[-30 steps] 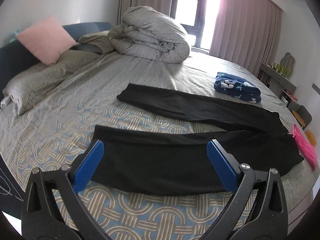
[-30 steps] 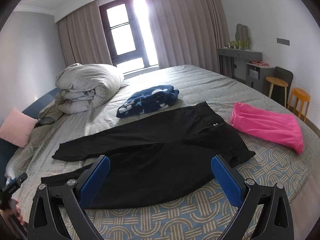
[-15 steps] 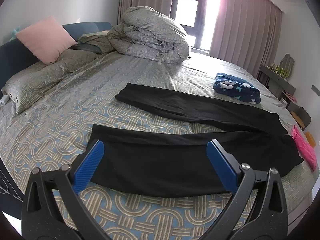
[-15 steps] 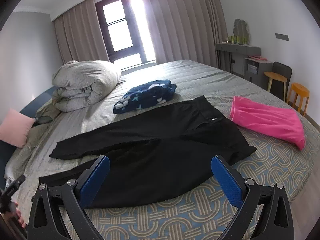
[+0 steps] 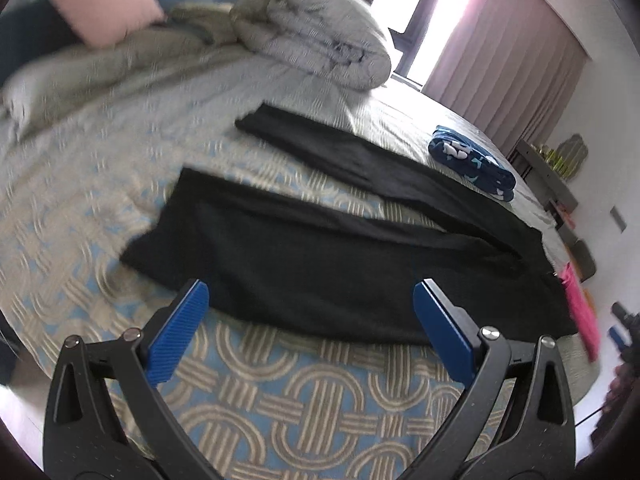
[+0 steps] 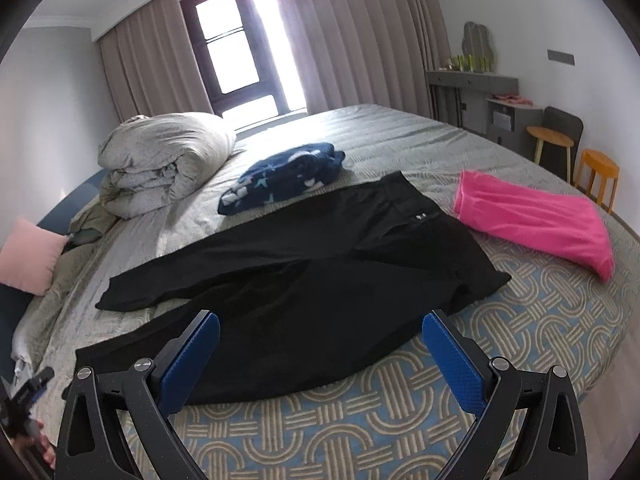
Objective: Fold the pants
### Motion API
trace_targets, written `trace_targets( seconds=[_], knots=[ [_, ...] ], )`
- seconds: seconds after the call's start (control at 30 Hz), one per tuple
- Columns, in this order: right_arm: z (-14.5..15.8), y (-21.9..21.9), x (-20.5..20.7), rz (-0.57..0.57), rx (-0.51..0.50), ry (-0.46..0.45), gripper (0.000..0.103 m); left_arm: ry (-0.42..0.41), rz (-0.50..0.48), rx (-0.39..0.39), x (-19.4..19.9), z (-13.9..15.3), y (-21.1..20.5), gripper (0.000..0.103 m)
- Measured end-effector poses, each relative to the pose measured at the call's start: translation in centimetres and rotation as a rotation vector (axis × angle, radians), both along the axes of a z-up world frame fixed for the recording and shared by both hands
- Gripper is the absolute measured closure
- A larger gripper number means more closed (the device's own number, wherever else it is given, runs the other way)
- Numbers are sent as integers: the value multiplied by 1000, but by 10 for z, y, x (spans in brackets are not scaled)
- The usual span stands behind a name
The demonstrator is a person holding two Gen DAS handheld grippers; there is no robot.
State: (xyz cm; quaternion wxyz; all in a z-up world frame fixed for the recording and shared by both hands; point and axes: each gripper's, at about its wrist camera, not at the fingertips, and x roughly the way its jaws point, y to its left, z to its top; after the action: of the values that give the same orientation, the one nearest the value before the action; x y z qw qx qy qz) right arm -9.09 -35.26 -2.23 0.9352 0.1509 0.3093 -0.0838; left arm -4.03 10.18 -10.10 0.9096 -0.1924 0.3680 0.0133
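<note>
Black pants (image 6: 304,280) are spread flat on the patterned bed (image 6: 400,420), the two legs splayed apart and the waist laid just beside a pink garment (image 6: 536,216). The left gripper (image 5: 312,324) is held wide open above the near leg, nothing between its blue pads (image 5: 176,332); contact with the cloth cannot be judged through the blur. The right gripper (image 6: 320,356) is likewise spread open and empty over the near edge. A folded navy garment (image 6: 284,176) lies beyond the pants.

You have a bed (image 6: 400,432) with a looped-pattern cover. On it, black pants (image 6: 320,280) lie flat with legs spread, a pink garment (image 6: 536,216) just beside the waist, a folded navy blanket (image 6: 284,176), a rolled grey duvet (image 6: 168,160) and a pink pillow (image 6: 30,256).
</note>
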Motion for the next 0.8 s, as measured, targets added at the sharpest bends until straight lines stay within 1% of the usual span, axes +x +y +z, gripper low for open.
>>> trace_targets(
  seconds=[0.1,0.17,0.2,0.23,0.33,0.43,0.53,0.67,0.8],
  knots=[
    [-7,-5,1,-8,27,13,0,37,4,-131,2,-18,10,9],
    [-11,-7,2,-12,32,19,0,68,22,-227,6,-31,19,11],
    [-13,-7,2,-13,33,24,0,80,30,-258,7,-36,22,13],
    [-14,-8,2,-13,34,27,0,103,48,-287,9,-42,25,17],
    [-18,-10,4,-16,39,34,0,150,77,-316,12,-54,28,23],
    [-22,-13,5,-22,49,39,0,164,98,-341,16,-63,32,28],
    [-27,-16,7,-28,55,51,0,184,126,-370,21,-66,36,28],
    [-31,-20,10,-36,63,59,0,235,166,-379,30,-71,39,28],
    [-34,-22,14,-38,74,64,0,222,212,-441,36,-74,49,28]
  ],
)
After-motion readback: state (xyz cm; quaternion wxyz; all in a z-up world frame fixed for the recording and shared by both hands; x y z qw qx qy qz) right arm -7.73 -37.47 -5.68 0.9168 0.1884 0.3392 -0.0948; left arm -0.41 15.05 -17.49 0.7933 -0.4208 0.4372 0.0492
